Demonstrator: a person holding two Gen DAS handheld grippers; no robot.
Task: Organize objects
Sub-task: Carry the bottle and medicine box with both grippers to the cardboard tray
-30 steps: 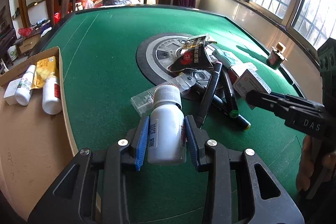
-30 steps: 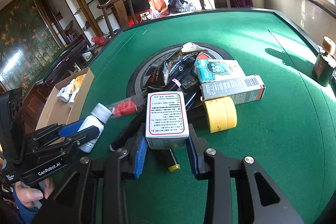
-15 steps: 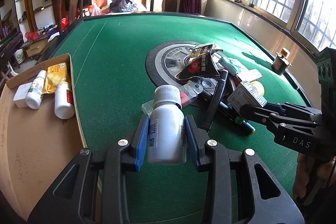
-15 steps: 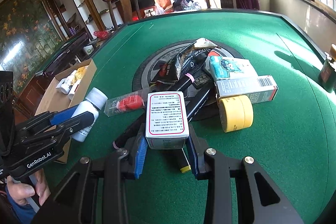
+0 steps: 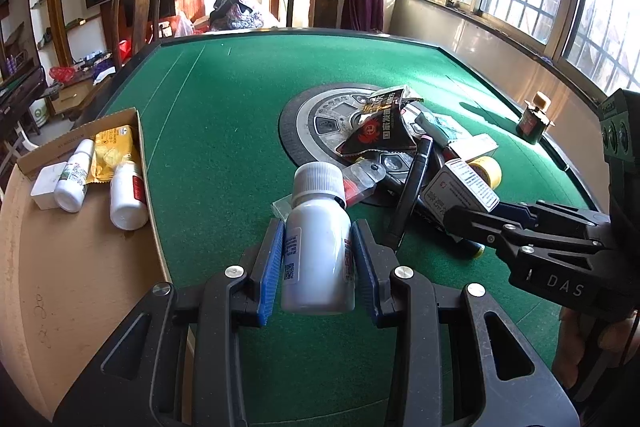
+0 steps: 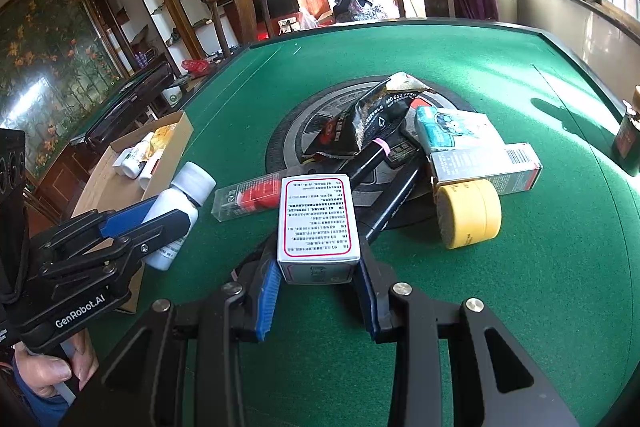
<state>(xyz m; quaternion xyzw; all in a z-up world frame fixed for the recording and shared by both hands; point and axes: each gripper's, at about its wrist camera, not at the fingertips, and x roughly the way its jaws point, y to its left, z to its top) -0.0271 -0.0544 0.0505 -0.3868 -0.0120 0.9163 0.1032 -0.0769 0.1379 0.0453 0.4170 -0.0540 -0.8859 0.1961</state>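
Left wrist: white ribbed-cap bottle (image 5: 318, 247)

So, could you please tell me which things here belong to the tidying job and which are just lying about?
Job: white plastic bottle in left claw; white printed carton in right claw; brown cardboard box.
Lying about: dark green glass bottle; wooden chairs.

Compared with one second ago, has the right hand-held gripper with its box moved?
Yes. The right hand-held gripper, gripping the white box, drew back toward the near table edge: the yellow tape roll now lies farther ahead of it.
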